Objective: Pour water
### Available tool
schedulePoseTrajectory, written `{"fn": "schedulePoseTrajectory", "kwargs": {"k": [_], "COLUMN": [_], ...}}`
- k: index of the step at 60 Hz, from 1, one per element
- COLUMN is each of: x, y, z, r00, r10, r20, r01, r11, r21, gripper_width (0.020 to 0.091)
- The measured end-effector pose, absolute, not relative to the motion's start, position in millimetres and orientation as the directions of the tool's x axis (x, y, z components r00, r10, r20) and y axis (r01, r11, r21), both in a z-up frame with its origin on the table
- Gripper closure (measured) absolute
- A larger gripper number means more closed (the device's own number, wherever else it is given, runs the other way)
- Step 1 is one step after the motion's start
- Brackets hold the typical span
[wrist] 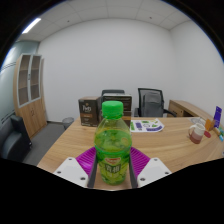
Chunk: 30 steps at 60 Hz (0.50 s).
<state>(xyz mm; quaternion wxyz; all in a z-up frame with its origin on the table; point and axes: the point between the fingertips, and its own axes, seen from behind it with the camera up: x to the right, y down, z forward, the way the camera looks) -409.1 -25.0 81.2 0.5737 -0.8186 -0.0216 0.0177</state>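
Green-capped and green-labelled, the bottle (113, 140) stands upright between the fingers of the gripper (113, 168), whose purple pads (88, 158) press against both its sides, clenched on it near the front edge of the wooden desk (165, 137). Farther back on the desk sits a dark box (89, 109), with a black chair (150, 101) at its far edge and a wooden cabinet (30, 92) beyond its left side

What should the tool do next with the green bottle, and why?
Probably lift the green bottle a little off the wooden table. The tool seems shut on it, a purple pad at each side, and its green cap is still on, so pouring cannot start yet.
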Motion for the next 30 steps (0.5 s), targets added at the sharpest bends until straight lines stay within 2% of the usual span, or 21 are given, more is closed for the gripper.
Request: {"fn": "schedulePoseTrajectory", "kwargs": {"k": [8, 16, 30], "x": [-409.9, -409.7, -407.6], "y": [-13.0, -11.2, -11.9], "z": [82.6, 82.9, 84.9], "r00": [0.997, 0.999, 0.994], "r10": [0.054, 0.041, 0.055], "r20": [-0.051, -0.027, -0.090], "r01": [-0.034, -0.015, -0.073], "r11": [-0.279, -0.257, -0.252], "r21": [-0.960, -0.966, -0.965], "gripper_width": [0.0605, 0.0721, 0.0722]}}
